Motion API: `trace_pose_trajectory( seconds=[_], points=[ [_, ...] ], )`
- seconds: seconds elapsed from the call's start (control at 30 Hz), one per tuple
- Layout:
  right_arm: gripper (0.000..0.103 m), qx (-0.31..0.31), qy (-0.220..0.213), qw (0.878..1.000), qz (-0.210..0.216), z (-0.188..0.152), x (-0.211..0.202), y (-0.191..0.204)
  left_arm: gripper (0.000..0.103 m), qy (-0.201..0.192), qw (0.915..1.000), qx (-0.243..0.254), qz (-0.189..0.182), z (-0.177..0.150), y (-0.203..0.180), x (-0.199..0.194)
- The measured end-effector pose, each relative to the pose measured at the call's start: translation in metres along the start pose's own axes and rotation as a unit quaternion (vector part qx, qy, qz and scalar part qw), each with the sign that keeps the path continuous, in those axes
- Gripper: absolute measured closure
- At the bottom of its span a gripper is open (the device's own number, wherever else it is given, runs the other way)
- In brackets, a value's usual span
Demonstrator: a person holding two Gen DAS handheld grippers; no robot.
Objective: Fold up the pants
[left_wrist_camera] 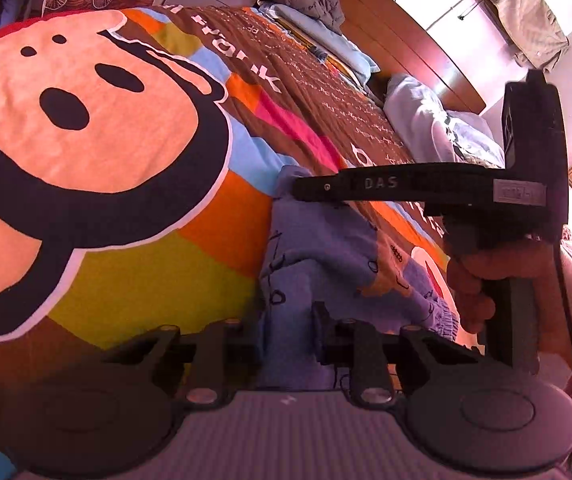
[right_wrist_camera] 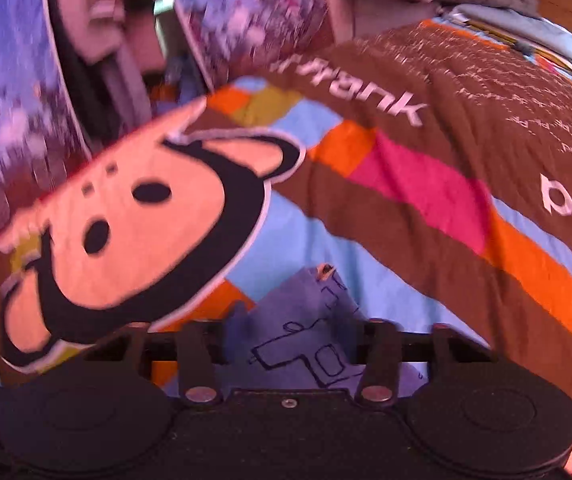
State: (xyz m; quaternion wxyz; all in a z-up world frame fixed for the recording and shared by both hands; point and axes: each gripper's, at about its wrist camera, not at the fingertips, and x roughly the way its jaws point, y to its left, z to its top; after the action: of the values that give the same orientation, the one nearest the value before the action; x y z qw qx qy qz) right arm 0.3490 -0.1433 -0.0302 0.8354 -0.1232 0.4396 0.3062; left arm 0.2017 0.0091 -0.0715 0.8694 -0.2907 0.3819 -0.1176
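Left tool [left_wrist_camera: 286, 332] and right tool [right_wrist_camera: 290, 336] each pinch the blue pants [left_wrist_camera: 326, 248] on the bedspread [left_wrist_camera: 126, 280].

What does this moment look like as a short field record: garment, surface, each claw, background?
garment: blue pants with dark line drawings, bunched on the bed
surface: colourful bedspread with a large cartoon face
left claw: closed on pants fabric at the near edge
right claw: closed on a flap of the pants; view blurred
right hand: grips the other device's handle, seen from the left wrist
background: wooden headboard, pale pillow
fold state: pants not yet flat or folded
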Motion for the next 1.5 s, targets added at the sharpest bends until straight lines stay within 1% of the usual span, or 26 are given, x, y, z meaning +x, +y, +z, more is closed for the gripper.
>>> trace_pose_trajectory(
  seconds=[0.1,0.17,0.23,0.33,0.5,0.57,0.6,0.63,0.67,0.7,0.73,0.77,0.83,0.87,0.9,0.97,1.03,1.1,1.17,1.27,1.33,1.37,1.4,1.43,1.47,1.5],
  points=[
    [0.093,-0.057,-0.010,0.998,-0.031,-0.002,-0.003,0.021,0.087,-0.010,0.9998,-0.007,0.014,-0.009,-0.006,-0.010],
    [0.094,-0.099,-0.021,0.993,-0.061,-0.008,-0.003,0.039,0.088,-0.018,0.9995,0.004,0.027,-0.012,-0.013,-0.015],
    [0.095,-0.118,-0.029,0.989,-0.086,-0.011,-0.001,0.048,0.088,-0.024,0.9990,0.014,0.037,-0.015,-0.019,-0.020],
    [0.095,-0.111,-0.033,0.989,-0.097,-0.008,0.002,0.043,0.089,-0.030,0.9983,0.023,0.045,-0.018,-0.022,-0.024],
    [0.095,-0.101,-0.030,0.989,-0.100,-0.001,0.008,0.032,0.089,-0.022,0.9980,0.028,0.052,-0.017,-0.024,-0.024],
    [0.095,-0.098,-0.023,0.990,-0.095,-0.001,0.012,0.030,0.086,-0.011,0.9979,0.025,0.058,-0.016,-0.022,-0.023],
    [0.093,-0.097,-0.015,0.991,-0.087,-0.001,0.014,0.030,0.080,-0.006,0.9977,0.016,0.065,-0.016,-0.020,-0.021],
    [0.089,-0.094,-0.013,0.992,-0.080,-0.001,0.014,0.029,0.077,-0.002,0.9978,0.004,0.066,-0.016,-0.017,-0.021],
    [0.085,-0.091,-0.020,0.993,-0.074,-0.002,0.010,0.029,0.077,-0.002,0.9981,-0.004,0.062,-0.016,-0.015,-0.021],
    [0.078,-0.089,-0.024,0.993,-0.072,-0.004,0.006,0.029,0.076,-0.002,0.9982,-0.007,0.059,-0.016,-0.013,-0.022],
    [0.068,-0.085,-0.027,0.993,-0.073,-0.006,0.001,0.029,0.075,-0.002,0.9982,-0.007,0.059,-0.015,-0.013,-0.023],
    [0.063,-0.082,-0.031,0.993,-0.075,-0.008,-0.005,0.028,0.075,-0.003,0.9982,-0.005,0.060,-0.016,-0.014,-0.022],
    [0.043,-0.074,-0.044,0.993,-0.079,-0.014,-0.021,0.025,0.072,-0.006,0.9980,0.002,0.064,-0.017,-0.015,-0.022],
    [0.039,-0.069,-0.050,0.993,-0.085,-0.017,-0.029,0.022,0.071,-0.007,0.9979,0.006,0.065,-0.018,-0.016,-0.023],
    [0.036,-0.061,-0.060,0.992,-0.096,-0.021,-0.039,0.019,0.069,-0.008,0.9978,0.008,0.065,-0.018,-0.017,-0.022],
    [0.036,-0.049,-0.077,0.989,-0.116,-0.030,-0.056,0.015,0.065,-0.009,0.9978,0.012,0.065,-0.019,-0.018,-0.022],
    [0.029,-0.025,-0.096,0.986,-0.137,-0.046,-0.073,0.008,0.063,-0.011,0.9975,0.016,0.068,-0.020,-0.020,-0.023],
    [0.025,-0.001,-0.107,0.984,-0.142,-0.065,-0.081,0.002,0.059,-0.012,0.9972,0.021,0.070,-0.021,-0.021,-0.023],
    [0.025,0.017,-0.102,0.984,-0.145,-0.086,-0.080,-0.005,0.055,-0.011,0.9971,0.030,0.069,-0.022,-0.023,-0.024],
    [0.024,0.034,-0.077,0.981,-0.174,-0.120,-0.071,-0.013,0.047,-0.004,0.9964,0.046,0.070,-0.026,-0.026,-0.027],
    [0.023,0.055,-0.084,0.977,-0.188,-0.137,-0.075,-0.017,0.046,-0.003,0.9948,0.059,0.083,-0.030,-0.028,-0.036],
    [0.023,0.078,-0.091,0.976,-0.183,-0.144,-0.082,-0.020,0.044,-0.010,0.9931,0.060,0.100,-0.033,-0.029,-0.044],
    [0.020,0.109,-0.102,0.975,-0.164,-0.151,-0.093,-0.022,0.033,-0.022,0.9910,0.060,0.118,-0.035,-0.030,-0.054],
    [0.013,0.136,-0.119,0.975,-0.132,-0.158,-0.106,-0.023,0.019,-0.042,0.9879,0.063,0.136,-0.039,-0.032,-0.066],
    [0.009,0.151,-0.138,0.973,-0.106,-0.165,-0.117,-0.022,0.014,-0.065,0.9844,0.067,0.149,-0.042,-0.033,-0.077],
    [0.005,0.155,-0.156,0.971,-0.091,-0.172,-0.126,-0.018,0.013,-0.093,0.9794,0.075,0.163,-0.045,-0.036,-0.088]
  ],
)
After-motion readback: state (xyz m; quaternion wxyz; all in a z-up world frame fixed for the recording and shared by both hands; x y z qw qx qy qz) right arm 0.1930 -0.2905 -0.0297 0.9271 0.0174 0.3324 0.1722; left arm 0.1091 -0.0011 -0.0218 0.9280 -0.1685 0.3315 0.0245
